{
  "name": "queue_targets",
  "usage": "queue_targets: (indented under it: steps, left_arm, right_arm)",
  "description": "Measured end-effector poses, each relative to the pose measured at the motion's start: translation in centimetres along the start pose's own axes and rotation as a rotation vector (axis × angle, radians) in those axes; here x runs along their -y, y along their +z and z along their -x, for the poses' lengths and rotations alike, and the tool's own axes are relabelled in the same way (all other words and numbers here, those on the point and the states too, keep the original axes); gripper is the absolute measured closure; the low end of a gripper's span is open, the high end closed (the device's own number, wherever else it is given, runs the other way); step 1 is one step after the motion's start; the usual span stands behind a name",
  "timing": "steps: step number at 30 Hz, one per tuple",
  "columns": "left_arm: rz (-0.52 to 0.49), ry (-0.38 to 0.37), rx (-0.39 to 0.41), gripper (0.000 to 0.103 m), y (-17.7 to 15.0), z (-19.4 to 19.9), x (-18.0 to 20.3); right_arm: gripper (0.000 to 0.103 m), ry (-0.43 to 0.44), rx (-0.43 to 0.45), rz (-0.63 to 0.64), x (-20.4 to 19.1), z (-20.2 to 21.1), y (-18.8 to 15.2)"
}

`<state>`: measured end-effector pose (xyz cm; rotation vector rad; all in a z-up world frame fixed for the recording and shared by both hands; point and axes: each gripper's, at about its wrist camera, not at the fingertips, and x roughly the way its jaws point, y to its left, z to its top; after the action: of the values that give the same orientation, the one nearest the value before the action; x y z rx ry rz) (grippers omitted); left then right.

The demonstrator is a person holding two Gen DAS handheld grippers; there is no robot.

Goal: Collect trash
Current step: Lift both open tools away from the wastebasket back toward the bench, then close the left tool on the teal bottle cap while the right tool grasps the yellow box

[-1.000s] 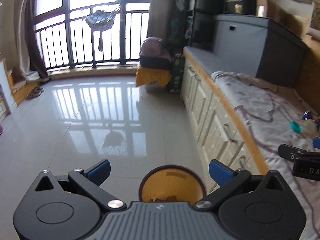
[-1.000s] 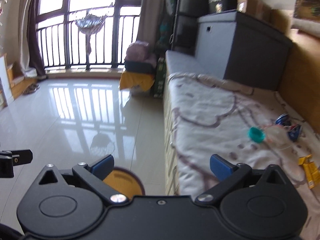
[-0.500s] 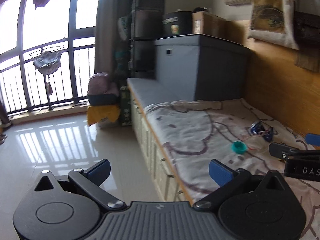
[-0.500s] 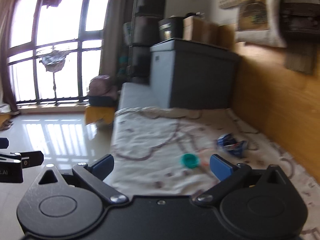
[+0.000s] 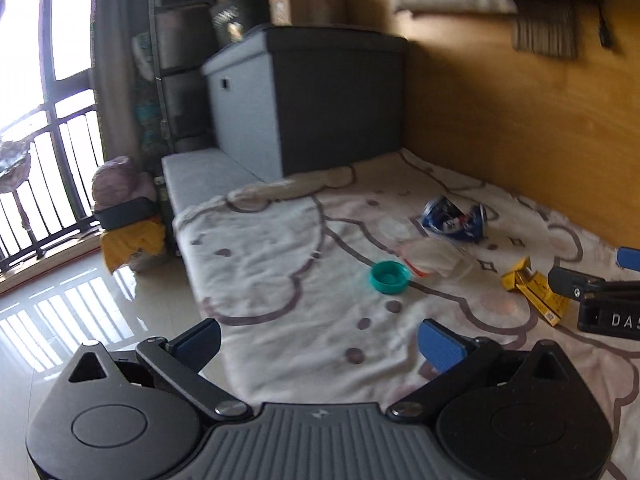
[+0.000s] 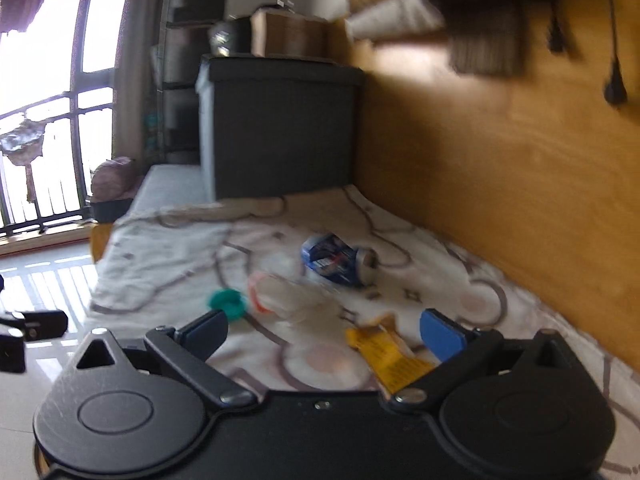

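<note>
Bare blanket [image 5: 280,264] lies open ahead; the wooden wall [image 6: 500,168] and, seemingly, the grey box [image 5: 304,104] hem it in.

The right gripper [image 6: 323,330] hangs above a blanket [image 6: 168,248] with its blue-tipped jaws spread wide and nothing between them. A yellow wrapper [image 6: 386,354] lies on the blanket just below the gap. Beyond it are a clear plastic bottle [image 6: 284,294] on its side, a teal cap [image 6: 226,302] near its mouth, and a crushed blue can [image 6: 334,260] farther back. The left gripper [image 6: 30,328] shows at the left edge.
</note>
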<state>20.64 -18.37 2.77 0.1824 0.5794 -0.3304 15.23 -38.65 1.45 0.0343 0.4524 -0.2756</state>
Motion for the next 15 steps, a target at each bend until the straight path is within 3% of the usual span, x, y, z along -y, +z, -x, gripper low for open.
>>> queue_targets:
  steps: [10, 15]
  left_arm:
    - [-0.07, -0.089, -0.035, 0.0, 0.3, -7.0, 4.3]
    - [-0.083, -0.102, -0.049, 0.0, 0.0, -9.5, 5.0]
  right_arm:
    - [0.0, -0.084, -0.038, -0.03, 4.6, -5.5, -2.2]
    - [0.0, -0.085, -0.061, -0.058, 5.9, -7.7, -3.6]
